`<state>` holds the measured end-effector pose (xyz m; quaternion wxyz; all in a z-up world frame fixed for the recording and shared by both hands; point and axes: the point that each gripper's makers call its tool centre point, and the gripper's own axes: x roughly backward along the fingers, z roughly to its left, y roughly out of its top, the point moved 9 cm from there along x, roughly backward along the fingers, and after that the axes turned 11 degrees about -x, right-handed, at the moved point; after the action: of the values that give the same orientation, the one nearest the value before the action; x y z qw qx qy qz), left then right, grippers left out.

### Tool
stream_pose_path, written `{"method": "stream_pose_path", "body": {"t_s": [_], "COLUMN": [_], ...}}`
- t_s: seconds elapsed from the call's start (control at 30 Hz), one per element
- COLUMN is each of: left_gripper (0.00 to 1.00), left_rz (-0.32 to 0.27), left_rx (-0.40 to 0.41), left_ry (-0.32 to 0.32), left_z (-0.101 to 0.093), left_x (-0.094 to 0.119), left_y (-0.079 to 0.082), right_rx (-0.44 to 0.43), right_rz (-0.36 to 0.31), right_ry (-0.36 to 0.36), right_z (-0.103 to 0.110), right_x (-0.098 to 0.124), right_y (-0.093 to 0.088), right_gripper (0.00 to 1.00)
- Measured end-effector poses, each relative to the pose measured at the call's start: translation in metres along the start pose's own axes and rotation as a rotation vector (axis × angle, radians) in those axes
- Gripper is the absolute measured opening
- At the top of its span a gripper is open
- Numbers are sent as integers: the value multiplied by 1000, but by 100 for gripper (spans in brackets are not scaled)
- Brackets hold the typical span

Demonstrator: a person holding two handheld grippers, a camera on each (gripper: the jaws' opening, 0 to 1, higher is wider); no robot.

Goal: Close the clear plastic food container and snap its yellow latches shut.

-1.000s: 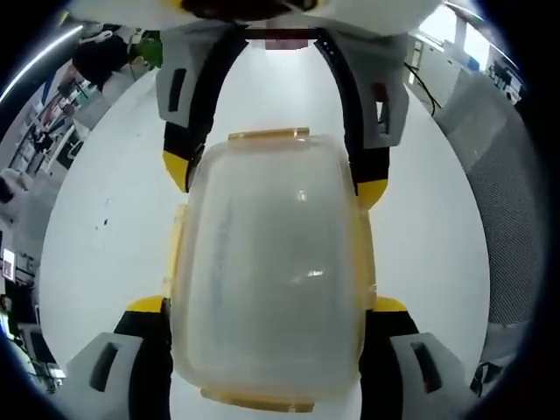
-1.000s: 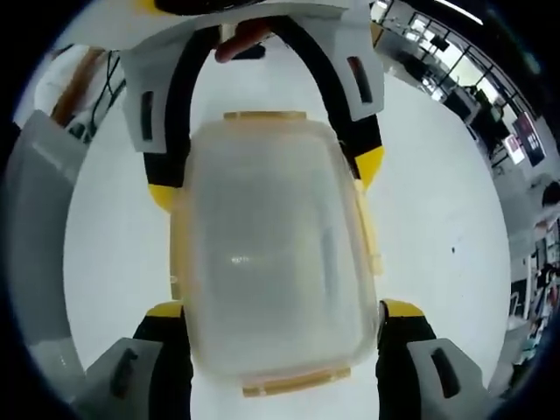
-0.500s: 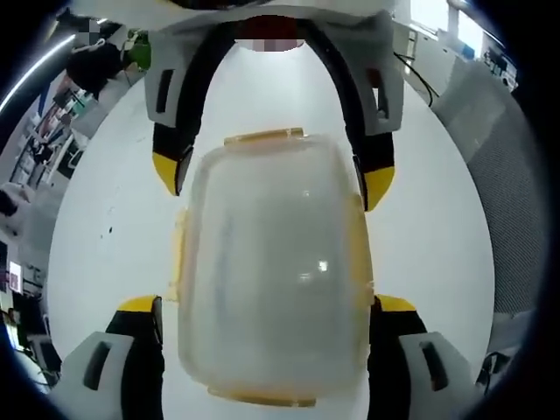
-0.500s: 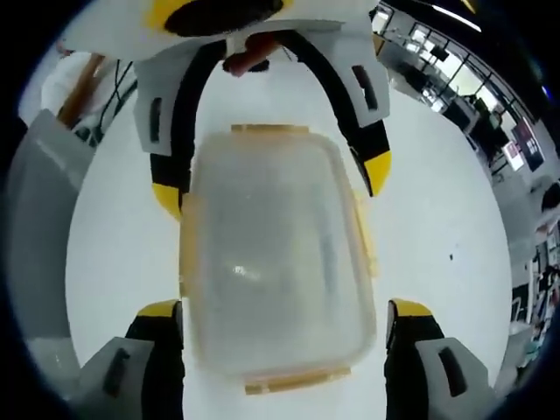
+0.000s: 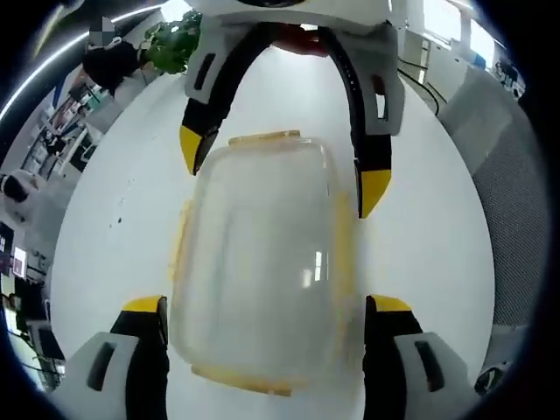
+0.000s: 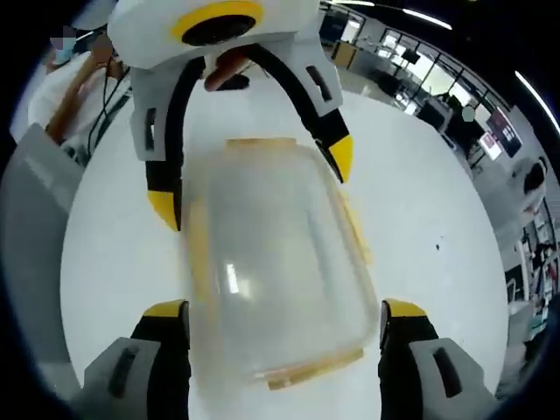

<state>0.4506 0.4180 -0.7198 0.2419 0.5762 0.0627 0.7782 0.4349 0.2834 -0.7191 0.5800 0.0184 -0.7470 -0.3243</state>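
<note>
On white table (image 5: 437,254): clear rounded-rectangular container (image 5: 262,262), yellow latches (image 5: 264,137).

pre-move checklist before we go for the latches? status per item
1. Lid seated on the clear container: ok, it looks flat over the base.
2. Container resting on the white table: ok.
3. Left gripper open, its jaws either side of the container and apart from it: ok.
4. Right gripper open, its jaws also clear of the walls: ok.
5. Yellow latches snapped down: cannot tell. The end tabs look flat, but the picture is blurred.
6. Side latch shut: cannot tell, it seems to stick out a little.
</note>
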Motion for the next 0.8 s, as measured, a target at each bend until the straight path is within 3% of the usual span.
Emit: {"method": "stream_pose_path", "body": {"t_s": [0.27,0.43,0.5,0.8], "left_gripper": [92,92,93,94], "left_rz": [-111,-171,-233,-300], "left_rx": [116,191,257,329], "left_ry": [125,158,167,224], "left_z": [3,-2,-4,-11], "left_x": [10,9,8,12], "left_y": [-1,-5,-4,-11], "right_rx": [-131,-232,-266,-403], "right_rz": [-106,-202,-268,-361], "right_ry": [-29,-58,-49,-67], "right_z": [-1,-2,0,3], "right_x": [8,10,13,17], "right_y": [-6,-10,-8,-18], "right_gripper": [91,91,90,91]}}
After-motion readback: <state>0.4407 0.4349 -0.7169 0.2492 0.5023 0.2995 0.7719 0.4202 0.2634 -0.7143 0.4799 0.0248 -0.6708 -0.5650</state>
